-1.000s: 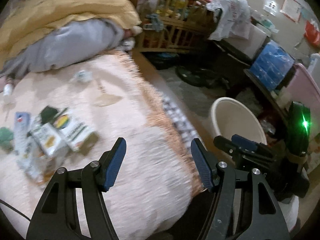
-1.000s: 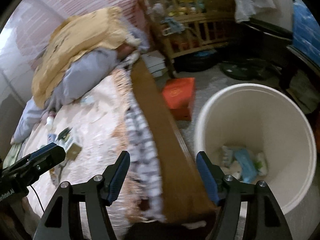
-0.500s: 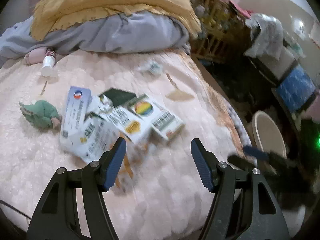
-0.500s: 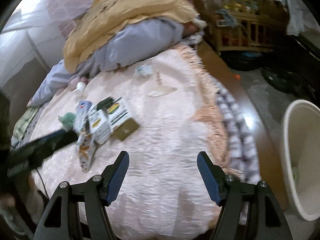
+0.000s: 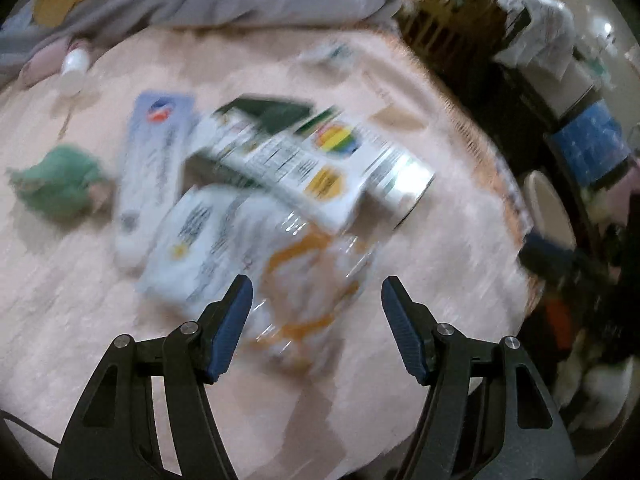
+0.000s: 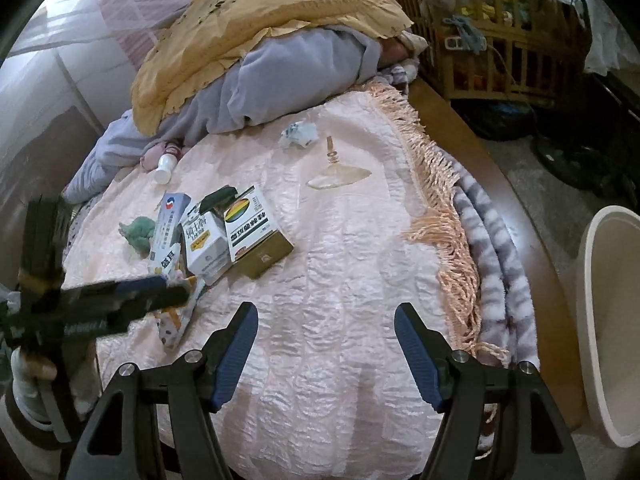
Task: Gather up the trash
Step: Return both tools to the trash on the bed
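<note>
Home bedroom — bed (image 6: 340, 320), pillow (image 6: 260, 20), cot (image 6: 500, 40).

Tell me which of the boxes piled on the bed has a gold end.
The box with the rainbow oval, rightmost in the pile. Its near end is gold; the milk carton beside it is white, and the long box at the left is pale blue.

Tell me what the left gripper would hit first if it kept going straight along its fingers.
Most likely the clear plastic wrapper with orange print, lying just ahead of the open left gripper on the pink bedspread; blur leaves the depth uncertain.
</note>
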